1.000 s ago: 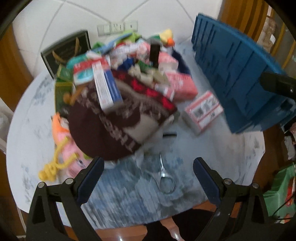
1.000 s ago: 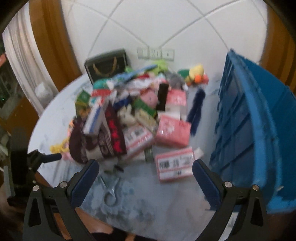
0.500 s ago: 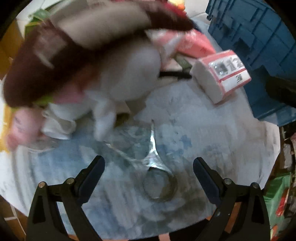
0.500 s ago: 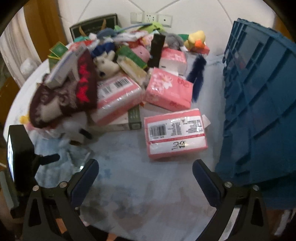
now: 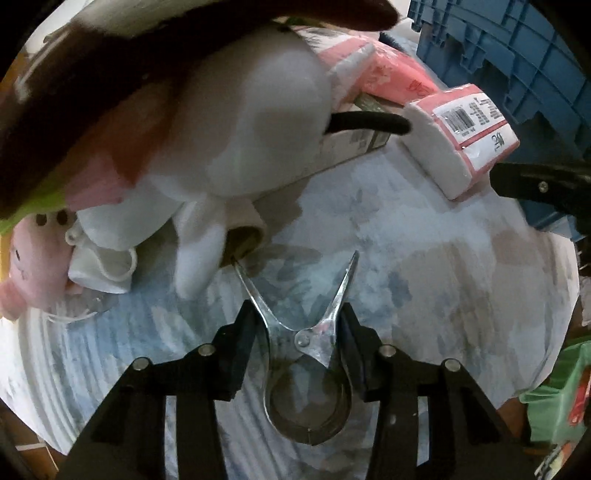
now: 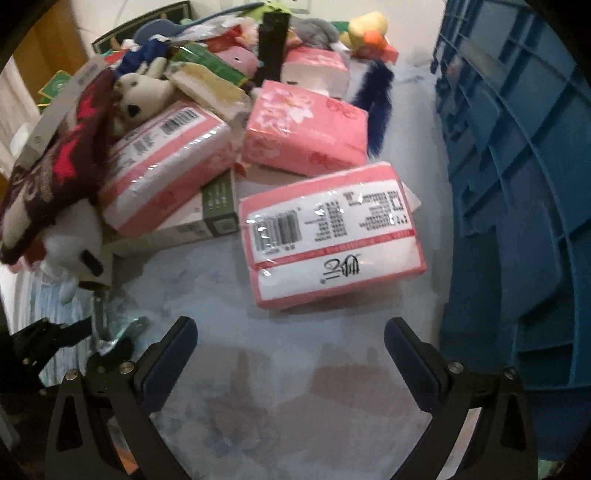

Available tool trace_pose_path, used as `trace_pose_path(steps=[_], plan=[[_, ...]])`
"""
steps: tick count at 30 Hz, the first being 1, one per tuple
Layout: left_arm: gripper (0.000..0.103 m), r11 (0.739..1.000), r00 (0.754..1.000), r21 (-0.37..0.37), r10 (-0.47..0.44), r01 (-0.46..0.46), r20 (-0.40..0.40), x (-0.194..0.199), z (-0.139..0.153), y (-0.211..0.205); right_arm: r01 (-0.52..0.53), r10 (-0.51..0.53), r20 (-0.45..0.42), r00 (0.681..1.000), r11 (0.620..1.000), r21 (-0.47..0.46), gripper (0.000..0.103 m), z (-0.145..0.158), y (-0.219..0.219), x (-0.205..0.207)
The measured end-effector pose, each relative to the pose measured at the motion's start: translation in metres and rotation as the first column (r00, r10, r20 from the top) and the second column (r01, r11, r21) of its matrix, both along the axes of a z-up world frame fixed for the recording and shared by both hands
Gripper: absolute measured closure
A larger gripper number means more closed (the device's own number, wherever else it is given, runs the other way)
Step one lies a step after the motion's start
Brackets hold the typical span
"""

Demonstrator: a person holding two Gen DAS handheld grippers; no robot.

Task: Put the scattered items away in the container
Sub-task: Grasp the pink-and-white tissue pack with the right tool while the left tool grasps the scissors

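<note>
Left hand-held gripper (image 5: 297, 325): narrowed, jaws just closing, pressing on either side of a metal clip (image 5: 306, 354) that lies flat on the surface (image 5: 424, 280). Grip set just behind the pivot, at the top of the round spring loop, so the squeeze spreads the two prongs into a V pointing toward the pile. Probably chosen as the widest, flattest part, easier to pinch than the thin tips; still a slippery hold on smooth steel, likely to twist on lifting.

Right hand-held gripper (image 6: 290, 339): jaws wide, nothing between them, hanging over bare surface just short of a pink tissue pack (image 6: 328, 236). Pack lying label-up and apart from the others, near the blue crate (image 6: 517, 184), so an easy next pick; jaws look about wide enough for its short side.

Beyond: white plush toy (image 5: 243, 122) leaning off the heap close above the clip, one prong tip just beside a small roll under it. Further back, more pink packs, a yellow duck (image 6: 365, 27), boxes, all heaped and waiting.

Crate at the right edge, wall toward both cameras, inside hidden.
</note>
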State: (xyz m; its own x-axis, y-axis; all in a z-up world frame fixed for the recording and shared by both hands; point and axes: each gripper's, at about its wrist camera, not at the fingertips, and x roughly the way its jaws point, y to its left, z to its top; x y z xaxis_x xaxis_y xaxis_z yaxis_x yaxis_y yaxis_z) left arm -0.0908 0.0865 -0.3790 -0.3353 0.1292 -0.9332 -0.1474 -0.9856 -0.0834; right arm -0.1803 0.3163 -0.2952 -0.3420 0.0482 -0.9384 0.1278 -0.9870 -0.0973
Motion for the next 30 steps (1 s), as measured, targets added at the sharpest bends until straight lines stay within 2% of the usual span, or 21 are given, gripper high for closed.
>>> trace_pose_path(steps=[3, 7, 11, 14, 16, 19, 21, 23, 26, 30], plan=[[0.061, 1.0, 1.0, 0.007, -0.015, 0.015, 0.011, 0.004, 0.005, -0.004, 0.062, -0.062, 0.008, 0.998, 0.998, -0.019, 0.001, -0.007, 0.006, -0.006], [0.062, 0.997, 0.997, -0.003, -0.071, 0.071, -0.001, 0.015, 0.019, -0.005, 0.198, -0.199, -0.007, 0.98, 0.978, -0.067, 0.001, -0.015, 0.017, -0.016], [0.062, 0.995, 0.994, -0.013, -0.104, 0.103, -0.023, 0.022, 0.036, -0.011, 0.371, -0.377, 0.005, 0.926, 0.909, -0.19, 0.0, -0.017, 0.032, -0.025], [0.062, 0.99, 0.99, -0.027, -0.141, 0.141, -0.029, 0.023, 0.043, -0.024, 0.483, -0.498, 0.014, 0.867, 0.833, -0.268, 0.0, -0.015, 0.042, -0.034], [0.062, 0.988, 0.987, -0.025, -0.155, 0.154, -0.038, 0.026, 0.049, -0.032, 0.548, -0.568, 0.014, 0.823, 0.785, -0.289, 0.0, -0.015, 0.048, -0.042], [0.062, 0.984, 0.983, -0.026, -0.176, 0.175, -0.05, 0.033, 0.055, -0.05, 0.611, -0.627, 0.034, 0.779, 0.745, -0.267, 0.0, -0.024, 0.054, -0.055], [0.062, 0.985, 0.983, -0.021, -0.174, 0.174, -0.054, 0.036, 0.059, -0.058, 0.623, -0.636, 0.033, 0.771, 0.742, -0.247, 0.0, -0.025, 0.05, -0.062], [0.063, 0.986, 0.985, -0.019, -0.165, 0.164, -0.057, 0.04, 0.062, -0.066, 0.618, -0.629, 0.025, 0.777, 0.754, -0.22, 0.0, -0.031, 0.045, -0.07], [0.063, 0.989, 0.987, -0.011, -0.146, 0.146, -0.065, 0.039, 0.071, -0.079, 0.599, -0.606, 0.025, 0.795, 0.78, -0.181, 0.001, -0.039, 0.041, -0.075], [0.063, 0.992, 0.989, 0.002, -0.124, 0.124, -0.08, 0.037, 0.079, -0.097, 0.55, -0.556, 0.01, 0.831, 0.818, -0.167, 0.011, -0.034, 0.036, -0.073]])
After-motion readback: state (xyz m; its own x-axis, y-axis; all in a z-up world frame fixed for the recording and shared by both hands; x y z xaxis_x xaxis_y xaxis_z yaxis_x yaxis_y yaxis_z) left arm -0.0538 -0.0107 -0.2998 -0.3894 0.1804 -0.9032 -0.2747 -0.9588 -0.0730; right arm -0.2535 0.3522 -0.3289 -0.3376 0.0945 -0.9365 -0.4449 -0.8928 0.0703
